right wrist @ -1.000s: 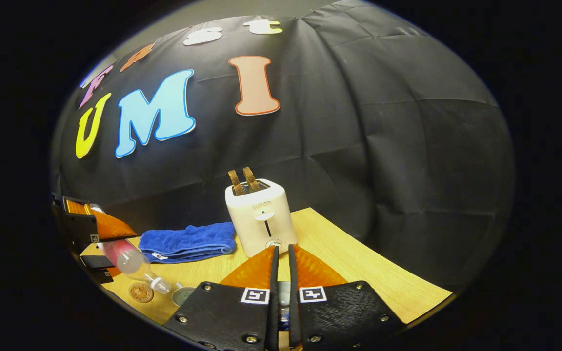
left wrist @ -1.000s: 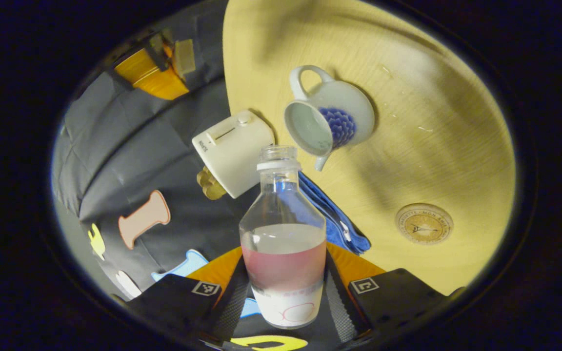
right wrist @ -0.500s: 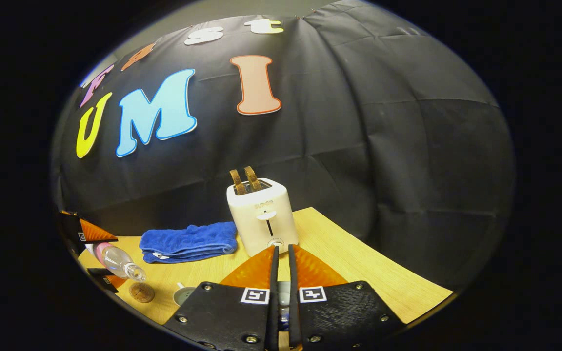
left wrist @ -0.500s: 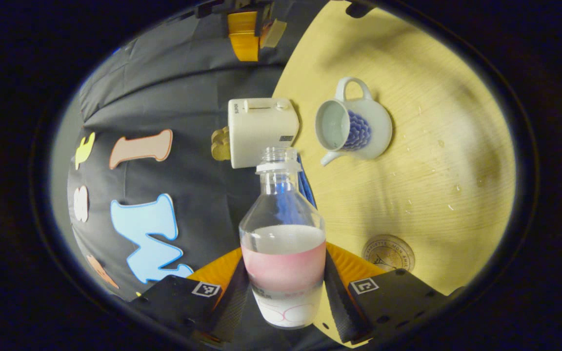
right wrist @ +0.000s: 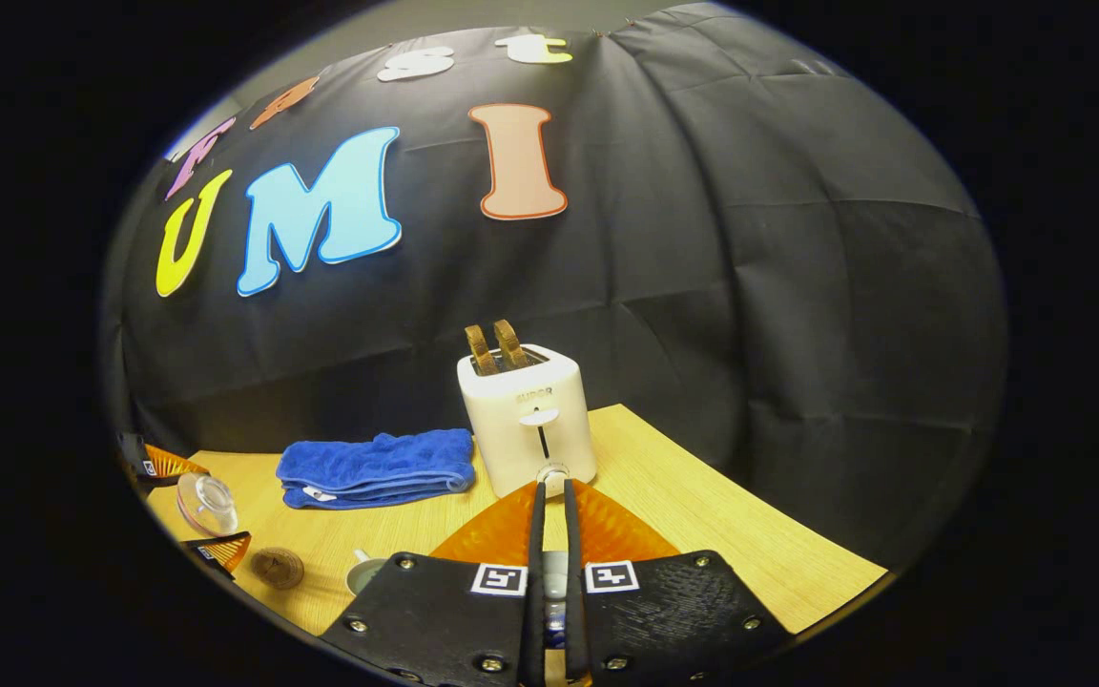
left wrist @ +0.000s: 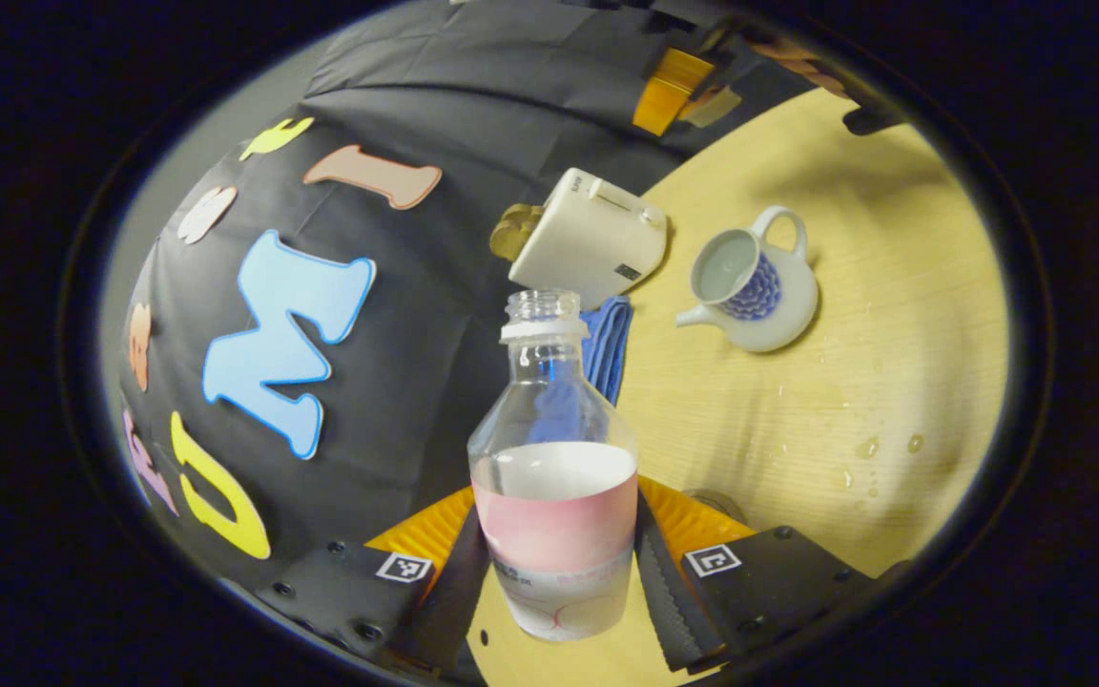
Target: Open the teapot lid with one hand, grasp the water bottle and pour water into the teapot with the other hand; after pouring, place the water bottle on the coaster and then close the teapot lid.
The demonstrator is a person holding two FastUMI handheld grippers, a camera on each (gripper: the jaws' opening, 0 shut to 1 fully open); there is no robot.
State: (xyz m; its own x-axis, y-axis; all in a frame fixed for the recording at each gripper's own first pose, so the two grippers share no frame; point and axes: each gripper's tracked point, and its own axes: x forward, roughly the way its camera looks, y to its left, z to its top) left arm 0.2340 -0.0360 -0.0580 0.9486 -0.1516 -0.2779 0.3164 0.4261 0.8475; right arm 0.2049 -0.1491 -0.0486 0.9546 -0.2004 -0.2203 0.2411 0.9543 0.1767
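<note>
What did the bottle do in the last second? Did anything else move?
The left gripper swung the water bottle back from its tipped pouring pose toward upright and away from the teapot, drawing nearer the coaster. It kept its hold on the bottle. The right gripper stayed nearly closed above the open teapot. The toaster and blue towel stayed put.

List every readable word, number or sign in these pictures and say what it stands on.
Toaster front: one short word, too blurred to read.
Water bottle label: fine print, too small to read.
Coaster: any print on it is too small to make out.
Nothing here can be quoted with certainty.
</note>
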